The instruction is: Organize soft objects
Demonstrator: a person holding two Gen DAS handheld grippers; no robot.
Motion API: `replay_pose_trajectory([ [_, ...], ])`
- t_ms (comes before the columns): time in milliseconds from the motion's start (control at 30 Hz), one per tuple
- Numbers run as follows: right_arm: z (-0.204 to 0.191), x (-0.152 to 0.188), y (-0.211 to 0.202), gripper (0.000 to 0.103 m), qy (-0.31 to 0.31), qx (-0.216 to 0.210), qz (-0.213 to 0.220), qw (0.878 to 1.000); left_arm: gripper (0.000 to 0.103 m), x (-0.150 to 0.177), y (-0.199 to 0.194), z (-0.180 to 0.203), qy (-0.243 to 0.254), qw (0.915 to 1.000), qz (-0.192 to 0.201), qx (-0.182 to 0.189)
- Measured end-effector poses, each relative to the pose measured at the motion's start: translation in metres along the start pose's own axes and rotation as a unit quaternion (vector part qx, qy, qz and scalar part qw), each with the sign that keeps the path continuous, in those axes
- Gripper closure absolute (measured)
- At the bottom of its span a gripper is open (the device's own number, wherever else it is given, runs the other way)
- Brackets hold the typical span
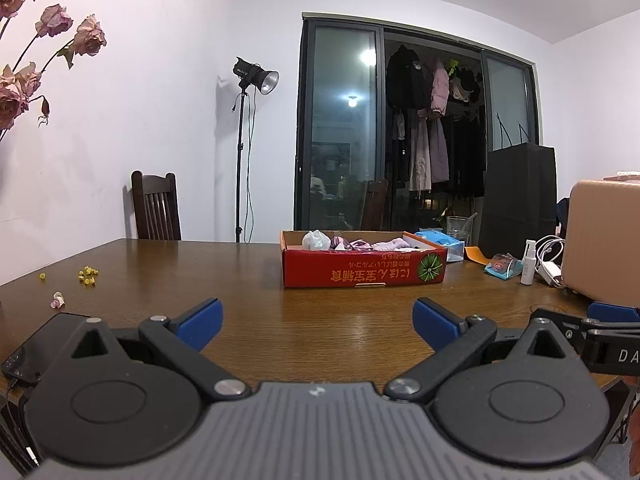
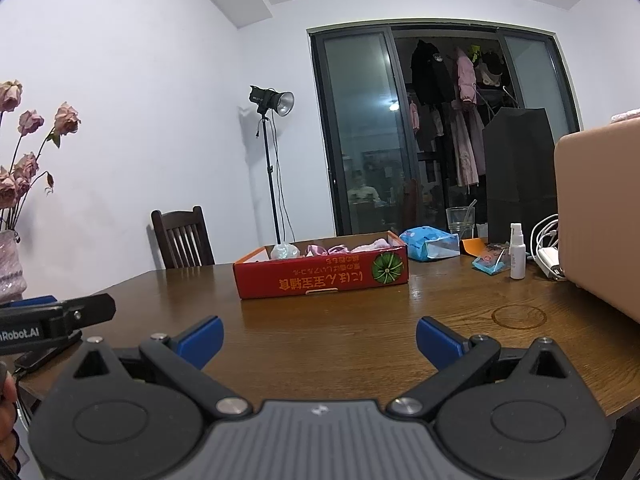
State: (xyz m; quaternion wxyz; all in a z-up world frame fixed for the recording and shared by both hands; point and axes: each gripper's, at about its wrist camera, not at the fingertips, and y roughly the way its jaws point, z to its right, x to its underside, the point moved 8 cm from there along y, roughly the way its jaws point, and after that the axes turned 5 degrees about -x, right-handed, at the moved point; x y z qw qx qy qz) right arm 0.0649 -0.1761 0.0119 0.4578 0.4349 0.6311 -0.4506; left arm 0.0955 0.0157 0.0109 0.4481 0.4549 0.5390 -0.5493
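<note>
- wooden desk (image 1: 160, 276) in a white-walled room carries the red box (image 1: 362, 270), which lies well ahead of both grippers.
- soft objects (image 1: 360, 244), pale and pink cloth bundles, lie inside the red box.
- left gripper (image 1: 318, 322) and right gripper (image 2: 319, 340) hover near the desk's front edge, jaws spread wide, holding nothing.
- judgement: approach over the red box's near wall, then descend on one bundle, pinching its bulk, not a loose edge.
- blue packet (image 2: 428, 242) sits just right of the red box.
</note>
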Motion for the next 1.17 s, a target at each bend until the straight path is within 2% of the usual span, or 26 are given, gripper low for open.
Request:
replay_pose_trajectory([
  [933,0.000,0.002,0.001,0.000,-0.006,-0.001,0.003,1.000,0.000,-0.003,-0.002,0.002,0.005,1.0000,0.007,0.003],
  [1167,0.000,0.002,0.000,0.000,-0.008,-0.001,0.004,1.000,0.000,-0.003,-0.012,0.009,0.019,0.9988,0.043,0.013],
])
